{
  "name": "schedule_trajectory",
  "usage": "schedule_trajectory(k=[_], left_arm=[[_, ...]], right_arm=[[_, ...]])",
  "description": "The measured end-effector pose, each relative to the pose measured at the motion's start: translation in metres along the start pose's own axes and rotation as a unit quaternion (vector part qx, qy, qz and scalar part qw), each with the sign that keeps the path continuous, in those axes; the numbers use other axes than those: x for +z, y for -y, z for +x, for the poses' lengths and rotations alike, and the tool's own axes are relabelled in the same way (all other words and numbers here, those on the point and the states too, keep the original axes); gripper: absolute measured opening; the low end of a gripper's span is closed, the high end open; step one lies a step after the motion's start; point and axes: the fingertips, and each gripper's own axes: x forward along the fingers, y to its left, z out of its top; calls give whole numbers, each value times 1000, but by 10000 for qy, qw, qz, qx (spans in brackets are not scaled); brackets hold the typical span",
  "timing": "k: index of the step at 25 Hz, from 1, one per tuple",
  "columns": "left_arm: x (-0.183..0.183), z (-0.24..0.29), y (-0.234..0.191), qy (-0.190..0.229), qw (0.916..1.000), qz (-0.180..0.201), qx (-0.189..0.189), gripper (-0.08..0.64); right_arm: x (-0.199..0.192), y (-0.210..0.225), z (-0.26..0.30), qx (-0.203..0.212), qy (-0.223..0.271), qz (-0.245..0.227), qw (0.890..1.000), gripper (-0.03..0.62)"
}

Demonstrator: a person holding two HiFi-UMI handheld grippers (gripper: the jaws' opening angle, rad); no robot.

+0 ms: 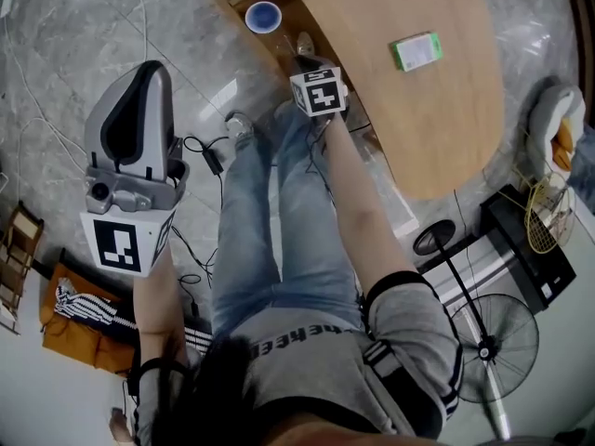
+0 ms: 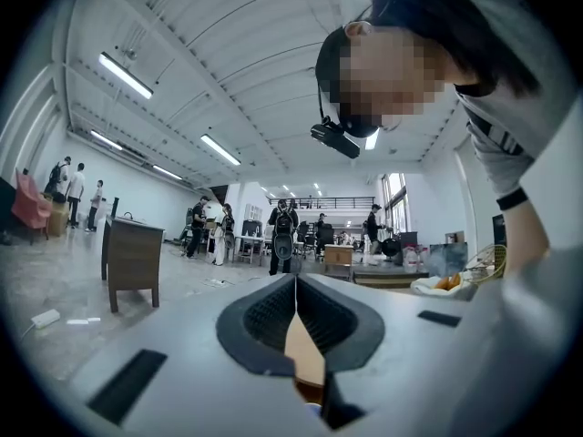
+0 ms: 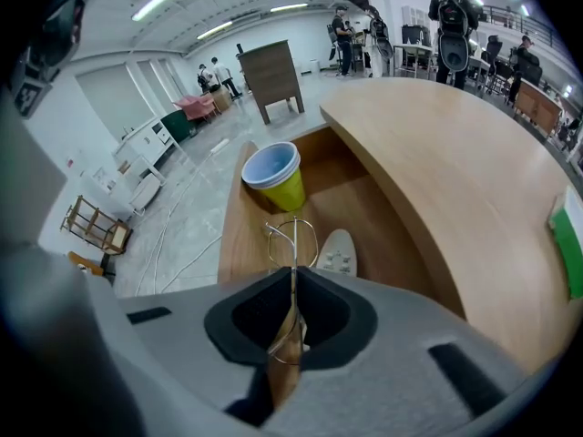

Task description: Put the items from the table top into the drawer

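Two nested cups (image 3: 273, 176), thin wire loop (image 3: 293, 237) pinched in right tongs (image 3: 293, 271), wooden drawer (image 3: 369, 209)

Blue jeans (image 1: 270, 221), grey lettered shirt (image 1: 311, 365)

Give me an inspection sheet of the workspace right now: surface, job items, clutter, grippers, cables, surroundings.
Surface: wooden table, bare except for one green box.
Job's things: open drawer holds a yellow cup with a blue one stacked inside, and a flat white item; the wire loop is over the drawer.
Clutter: striped cloth on the floor.
Grippers: right gripper shut on the wire loop; left gripper shut, empty, away from the table.
Cables: black cables on the floor by the feet.
Surroundings: standing fan beside the table; open hall, people far off.
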Motion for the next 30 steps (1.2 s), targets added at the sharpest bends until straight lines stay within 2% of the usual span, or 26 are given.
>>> schedule_trajectory(k=[11,19,26,30], left_arm=[[-20,-15,-20,-184,9996,-34,194,11],[-16,-12,-28,-119,9993,-19,366,11],[-4,-13,-21,-51,9994,40,351,11],[0,-21,-16,-30,9997,52,241,11]], right_arm=[[-7,-2,28,1,-607,-164,9980,24],[-9,-2,34,-10,-728,-214,9971,33],[-6,-1,21,1,-586,-80,9982,63],[0,1,4,-67,-290,32,9996,5]])
